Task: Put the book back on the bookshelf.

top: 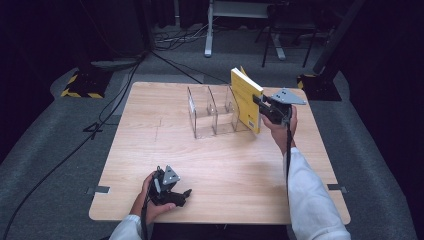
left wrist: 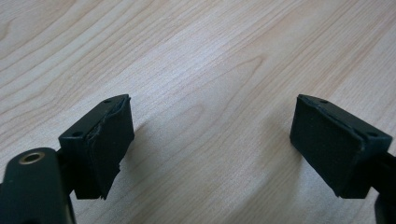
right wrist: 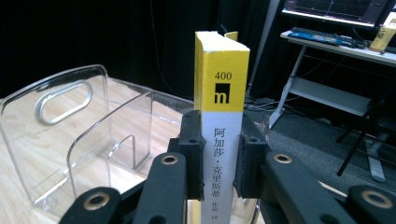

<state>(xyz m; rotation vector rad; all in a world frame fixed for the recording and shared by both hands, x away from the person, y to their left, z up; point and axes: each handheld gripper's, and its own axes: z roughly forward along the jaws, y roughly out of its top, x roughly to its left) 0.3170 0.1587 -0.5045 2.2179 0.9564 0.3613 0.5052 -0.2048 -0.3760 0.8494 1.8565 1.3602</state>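
Right gripper [right wrist: 218, 161]: jaws clamped on the spine of a yellow book [right wrist: 219, 93], one black pad on each cover. Book is upright, spine toward the right gripper view's camera. Spine is yellow at the top with "400" and a small black square logo, pale lower down with printed characters; the bottom of the spine is cut off by the frame edge and the gripper body. Top edge shows off-white pages.

High view: the book [top: 246, 100] is held at the right end of a clear plastic file rack [top: 215, 112] that stands at the far middle of the desk [top: 220, 170]. Cannot tell whether the book's lower edge rests on the desk or inside the rack's last slot; the hand [top: 280, 130] and gripper [top: 263, 107] hide that part. The rack has thin transparent dividers with rounded corners and an oval cut-out handle [right wrist: 63, 100] in the end panel; edges are hard to trace against the wood.

Left gripper [top: 181, 194]: near the front left of the desk, held low in the left hand [top: 150, 197]. Left gripper view shows its jaws wide apart with bare desk between them [left wrist: 210, 154]. Pads are matte black, blocky; the left pad's [left wrist: 107, 144] facing looks frayed along its edge.

Desk: light wood grain, smooth, rounded corners. Surroundings are dark; cables [top: 65, 150] on grey floor are barely made out.
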